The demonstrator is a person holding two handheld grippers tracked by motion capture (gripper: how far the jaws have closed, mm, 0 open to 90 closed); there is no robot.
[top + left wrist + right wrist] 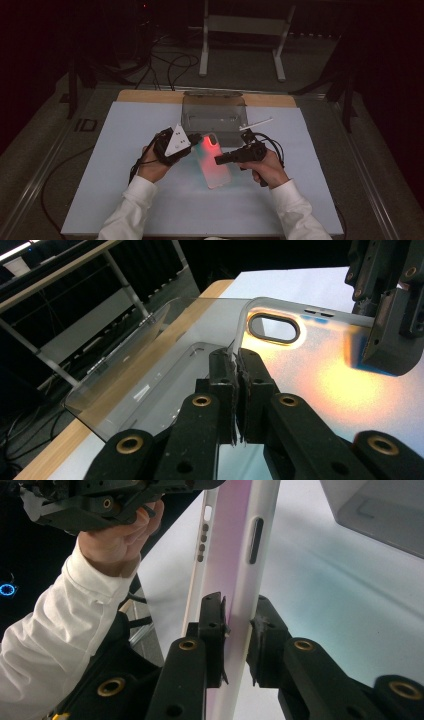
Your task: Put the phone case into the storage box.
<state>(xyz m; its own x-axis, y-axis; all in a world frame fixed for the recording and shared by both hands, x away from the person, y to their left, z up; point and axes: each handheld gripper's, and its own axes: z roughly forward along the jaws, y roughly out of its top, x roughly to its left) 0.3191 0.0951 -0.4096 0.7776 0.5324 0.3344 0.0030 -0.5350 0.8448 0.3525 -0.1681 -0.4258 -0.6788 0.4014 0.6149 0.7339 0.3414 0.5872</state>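
Two tools share one job here, and I go through the scene from the biggest thing down. Beneath both tools spreads the white mat (pixel 125 165) on the bench (pixel 145 96). Beyond my tools, at the far edge of the mat, lies a clear plastic box (pixel 214 114) with its lid folded back. Between my tools hangs the phone case (pixel 214 162), translucent and glowing reddish, held off the mat. My left tool (pixel 236 357) is pressed together on the case's thin wall beside the oval camera cutout (pixel 274 329). My right tool (pixel 240 612) pinches the case's long side edge, below the slot for the side button (pixel 256 540). I judge the step in hand to be a two-handed hold while the case is carried or turned. Next, one tool must let go cleanly while the other keeps its pinch, or the thin wall may flex and slip.
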